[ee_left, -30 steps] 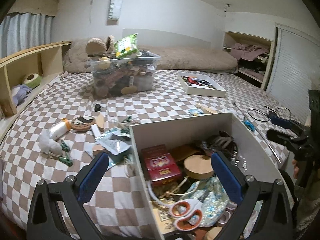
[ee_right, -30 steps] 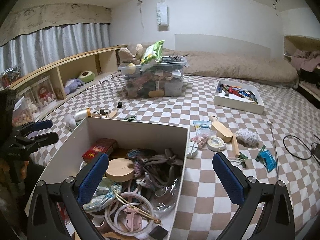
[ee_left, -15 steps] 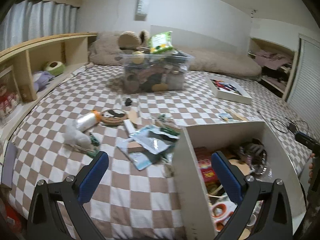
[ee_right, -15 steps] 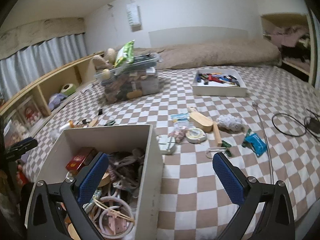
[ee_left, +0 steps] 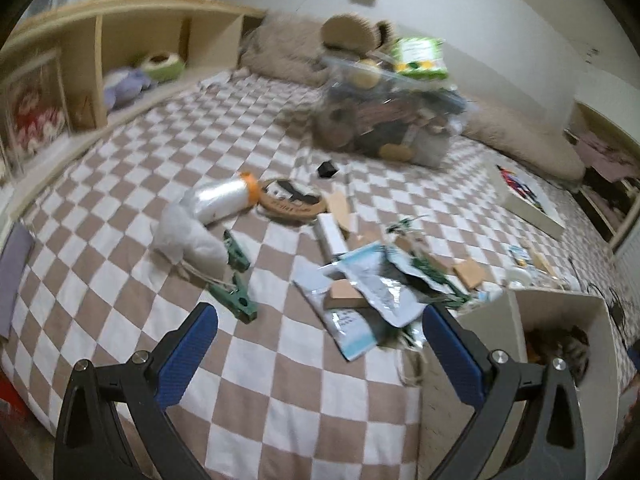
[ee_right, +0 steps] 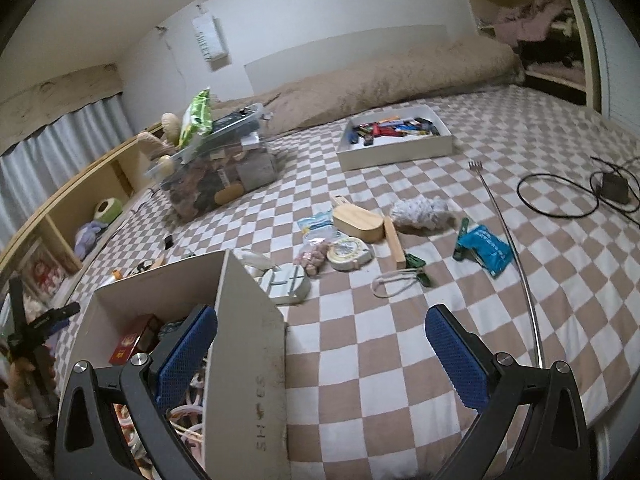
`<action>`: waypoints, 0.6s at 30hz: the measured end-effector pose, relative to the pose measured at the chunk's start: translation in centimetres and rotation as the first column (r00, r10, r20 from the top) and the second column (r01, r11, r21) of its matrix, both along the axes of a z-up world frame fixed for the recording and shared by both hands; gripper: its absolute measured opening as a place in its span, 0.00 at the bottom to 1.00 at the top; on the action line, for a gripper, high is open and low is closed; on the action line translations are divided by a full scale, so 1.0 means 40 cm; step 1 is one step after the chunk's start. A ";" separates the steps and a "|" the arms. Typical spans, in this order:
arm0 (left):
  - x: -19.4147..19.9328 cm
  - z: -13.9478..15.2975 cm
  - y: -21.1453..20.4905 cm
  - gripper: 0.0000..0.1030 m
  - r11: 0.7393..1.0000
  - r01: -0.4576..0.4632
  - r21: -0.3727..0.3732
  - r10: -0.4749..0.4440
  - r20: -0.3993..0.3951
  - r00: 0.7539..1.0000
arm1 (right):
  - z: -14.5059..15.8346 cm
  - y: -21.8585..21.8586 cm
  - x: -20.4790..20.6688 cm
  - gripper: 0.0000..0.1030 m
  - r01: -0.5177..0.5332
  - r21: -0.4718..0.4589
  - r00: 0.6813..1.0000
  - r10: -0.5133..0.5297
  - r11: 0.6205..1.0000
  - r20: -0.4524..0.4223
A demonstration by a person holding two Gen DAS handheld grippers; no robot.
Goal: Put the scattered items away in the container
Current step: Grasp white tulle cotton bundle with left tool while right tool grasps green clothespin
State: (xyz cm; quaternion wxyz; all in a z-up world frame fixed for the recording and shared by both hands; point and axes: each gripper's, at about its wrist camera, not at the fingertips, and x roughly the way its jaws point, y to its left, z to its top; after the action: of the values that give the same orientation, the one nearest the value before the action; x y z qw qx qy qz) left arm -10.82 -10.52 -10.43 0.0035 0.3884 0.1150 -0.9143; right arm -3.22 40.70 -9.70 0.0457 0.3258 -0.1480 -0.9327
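The left claw [ee_left: 320, 354] hangs spread and empty over the checked bed [ee_left: 280, 380]. Just past its left finger lie two green clips [ee_left: 236, 296] joined by twine, touching a white fluffy wad [ee_left: 188, 236]. Between the fingers and slightly beyond sits a heap of torn foil pouches [ee_left: 372, 284] with brown card pieces among them; the view is blurred here, so the smaller bits cannot be told apart. The box [ee_left: 560, 360] stands at the right finger, its near corner just beside the heap, with dark jumbled things inside. Farther off lie a clear roll [ee_left: 220, 200] with an orange end, touching the wad, and a round wooden ring [ee_left: 290, 202] beside it.

The right claw [ee_right: 320, 354] is also spread and grips nothing. Its left finger is over the box's [ee_right: 248, 340] open top, its right finger over bare bed [ee_right: 380, 380]. Beyond the box wall rest a white round gadget [ee_right: 286, 284], a tape reel [ee_right: 348, 254], a wooden case [ee_right: 358, 222], a wood stick [ee_right: 394, 246], a white pompom [ee_right: 420, 210] and a blue packet [ee_right: 486, 248], with a long metal rod [ee_right: 508, 240] to their right. Farther back stand a white tray [ee_right: 394, 146] of coloured items and a full clear bin [ee_right: 220, 176]. A black cable [ee_right: 560, 192] lies far right.
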 end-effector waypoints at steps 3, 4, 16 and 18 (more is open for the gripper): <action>-0.041 -0.036 -0.036 1.00 0.997 -0.040 0.070 0.037 0.046 0.998 | -0.013 0.014 -0.008 1.00 0.021 -0.010 1.000 -0.020 1.000 0.013; -0.051 -0.045 -0.047 1.00 0.994 -0.059 0.087 0.054 0.059 0.997 | -0.017 0.018 -0.009 1.00 0.029 -0.011 0.999 -0.029 1.000 0.018; -0.132 -0.097 -0.179 0.87 0.955 -0.236 0.180 0.220 0.103 0.970 | -0.075 0.047 -0.047 1.00 0.087 -0.032 0.994 -0.084 0.996 0.073; -0.144 -0.099 -0.193 0.85 0.948 -0.251 0.193 0.236 0.097 0.967 | -0.088 0.048 -0.059 1.00 0.086 -0.037 0.992 -0.082 0.996 0.094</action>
State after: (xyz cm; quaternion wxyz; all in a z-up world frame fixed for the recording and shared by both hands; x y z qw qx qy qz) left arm -16.57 -18.26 -14.39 0.0807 0.4025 0.2550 -0.8755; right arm -5.57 42.63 -13.20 0.0060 0.3609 -0.1826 -0.9145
